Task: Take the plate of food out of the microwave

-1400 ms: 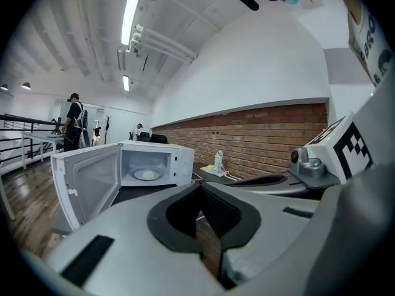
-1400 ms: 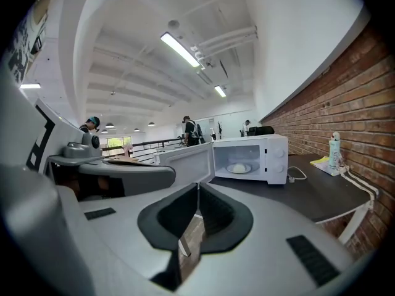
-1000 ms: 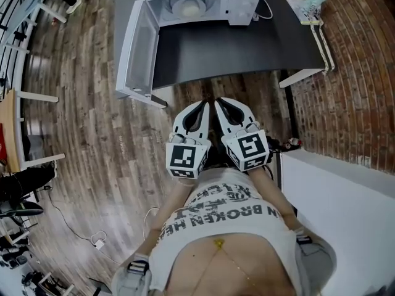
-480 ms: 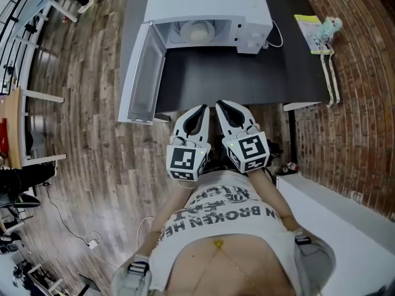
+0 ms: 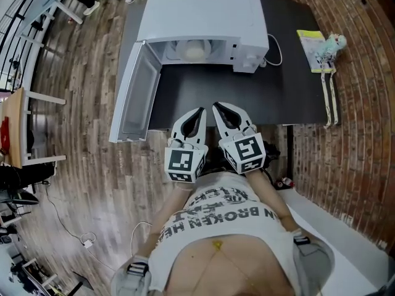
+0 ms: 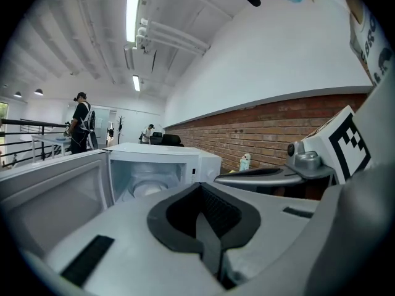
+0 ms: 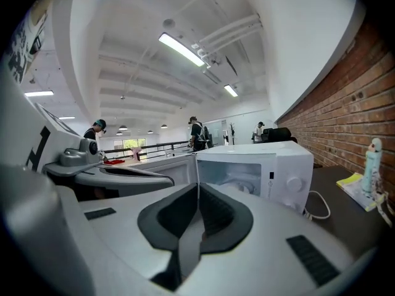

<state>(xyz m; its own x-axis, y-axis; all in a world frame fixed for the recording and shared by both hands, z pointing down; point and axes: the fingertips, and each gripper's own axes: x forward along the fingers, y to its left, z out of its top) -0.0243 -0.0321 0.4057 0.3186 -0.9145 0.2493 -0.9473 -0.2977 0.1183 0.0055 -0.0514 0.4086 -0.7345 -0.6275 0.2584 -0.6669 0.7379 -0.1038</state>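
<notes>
Closer now, the plate (image 5: 193, 51) lies at twelve o'clock inside the microwave (image 5: 203, 11). Left gripper (image 5: 199, 111) and right gripper (image 5: 220, 107), closed and empty, sit about equally near.

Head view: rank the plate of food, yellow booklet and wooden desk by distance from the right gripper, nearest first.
From the right gripper:
1. plate of food, straight ahead inside the open microwave.
2. yellow booklet, at the far right corner of the black table.
3. wooden desk, across the floor at far left.
</notes>
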